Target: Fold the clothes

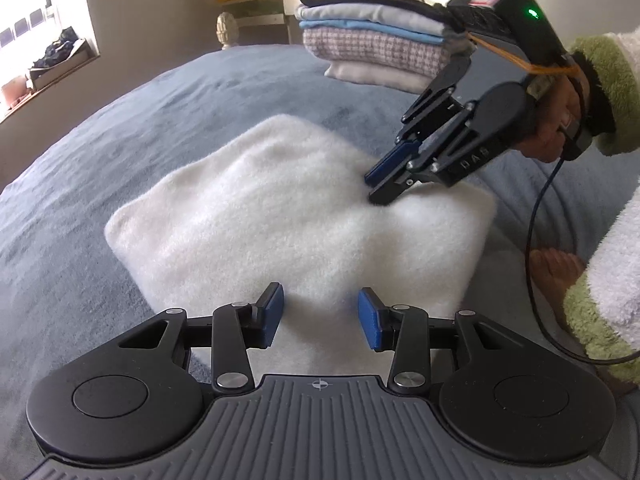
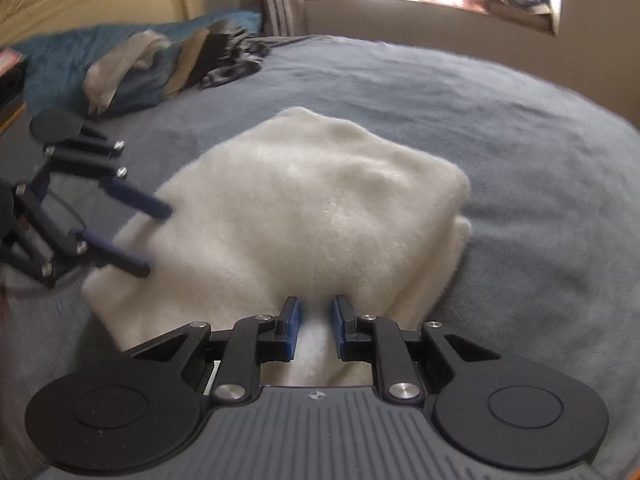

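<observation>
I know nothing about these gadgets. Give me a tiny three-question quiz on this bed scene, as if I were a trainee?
1. True or false: the white fluffy garment lies folded on the grey blanket.
2. Which tool has the wider gap: left tool or right tool?
3. What sits behind the right tool in the left wrist view: A) a lamp, B) a stack of folded clothes, C) a suitcase?

Key: 1 true; 2 left; 3 B.

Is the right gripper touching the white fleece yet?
Touching. The left wrist view shows the right gripper with fingertips pressed into the white fleece.
</observation>
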